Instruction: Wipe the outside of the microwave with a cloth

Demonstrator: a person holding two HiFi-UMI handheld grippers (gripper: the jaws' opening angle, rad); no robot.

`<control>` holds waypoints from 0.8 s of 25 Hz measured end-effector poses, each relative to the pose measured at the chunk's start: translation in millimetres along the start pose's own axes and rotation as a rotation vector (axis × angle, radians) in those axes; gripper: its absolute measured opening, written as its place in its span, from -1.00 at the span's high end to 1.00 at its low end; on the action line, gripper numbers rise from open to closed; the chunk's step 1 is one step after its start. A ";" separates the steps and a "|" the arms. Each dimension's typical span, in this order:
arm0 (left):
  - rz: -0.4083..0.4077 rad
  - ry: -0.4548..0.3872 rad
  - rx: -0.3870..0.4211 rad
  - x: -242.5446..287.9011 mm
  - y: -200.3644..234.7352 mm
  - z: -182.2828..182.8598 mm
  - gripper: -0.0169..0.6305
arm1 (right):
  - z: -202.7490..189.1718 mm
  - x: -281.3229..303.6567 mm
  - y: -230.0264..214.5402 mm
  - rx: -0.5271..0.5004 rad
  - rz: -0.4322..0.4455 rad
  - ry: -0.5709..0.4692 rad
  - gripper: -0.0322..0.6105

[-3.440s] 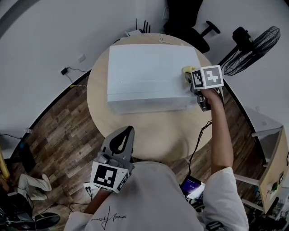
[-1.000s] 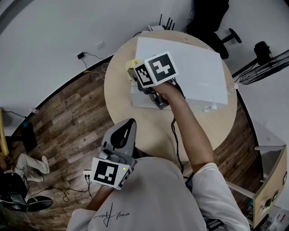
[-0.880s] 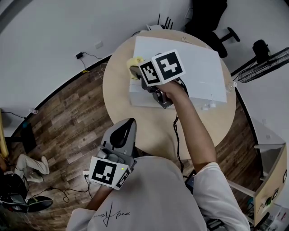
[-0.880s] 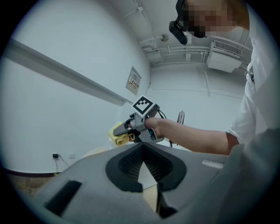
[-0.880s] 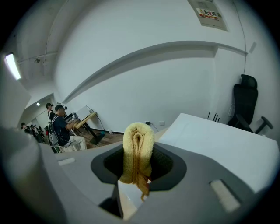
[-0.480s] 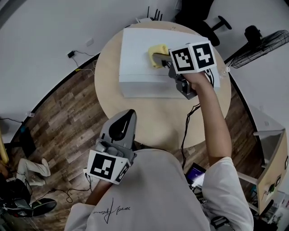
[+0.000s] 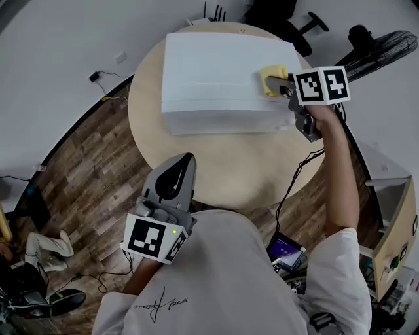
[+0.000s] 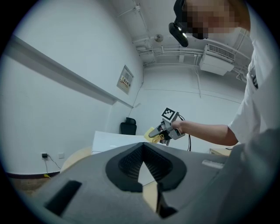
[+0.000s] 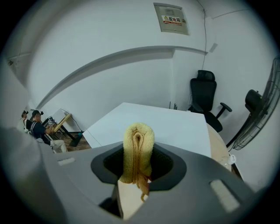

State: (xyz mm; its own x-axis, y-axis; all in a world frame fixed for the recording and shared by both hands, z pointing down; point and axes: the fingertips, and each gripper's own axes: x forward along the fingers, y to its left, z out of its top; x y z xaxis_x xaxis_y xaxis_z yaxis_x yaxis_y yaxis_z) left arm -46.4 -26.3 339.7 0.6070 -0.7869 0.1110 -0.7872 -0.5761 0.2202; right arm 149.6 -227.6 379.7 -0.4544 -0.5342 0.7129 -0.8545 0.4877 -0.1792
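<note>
White-walled room, with dark plank floor [image 7: 78,170] at 9 o'clock of the head view. Round pale wooden worktop [image 7: 242,176] in the middle, mostly taken up by the white box of the microwave [image 7: 216,78], set toward 12 o'clock on it. White shirt [image 7: 222,281] of the person filling 6 o'clock. Black office chair [image 7: 288,26] beyond the worktop at 1 o'clock and black floor fan [image 7: 386,49] at 2 o'clock, both standing on the floor.

Right arm reaching toward 1 o'clock, ending in the right gripper [image 7: 281,85] over the microwave's top face near its 3 o'clock edge, marker cube [image 7: 321,85] just behind. Jaws clamped on a folded yellow cloth [image 7: 271,77] lying against that top.

Same grip in the right gripper view: right gripper [image 9: 139,159] with jaws narrow, cloth [image 9: 138,146] upright between the pads with a loose tail hanging below. Microwave [image 9: 157,127] top running on toward the chair [image 9: 204,98].

Left gripper [image 7: 185,162] low at 7 o'clock, close to the body, tips over the worktop rim and well apart from the microwave. In the left gripper view, left gripper [image 8: 143,146] with jaws together at the tips, nothing between them.

Small router with antennas [image 7: 211,12] at 12 o'clock, behind the microwave.
</note>
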 end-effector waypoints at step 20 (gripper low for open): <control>0.024 0.017 0.001 10.7 3.0 -1.8 0.97 | -64.8 -37.1 -143.8 -0.148 -0.445 0.249 0.48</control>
State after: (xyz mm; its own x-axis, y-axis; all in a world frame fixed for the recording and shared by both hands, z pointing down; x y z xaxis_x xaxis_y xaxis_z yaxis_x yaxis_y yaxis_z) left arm -42.1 -36.0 343.3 0.5894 -0.7969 0.1326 -0.8017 -0.5570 0.2168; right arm 305.7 -233.1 423.0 0.0331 -0.5406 0.8406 -0.8982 0.3528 0.2622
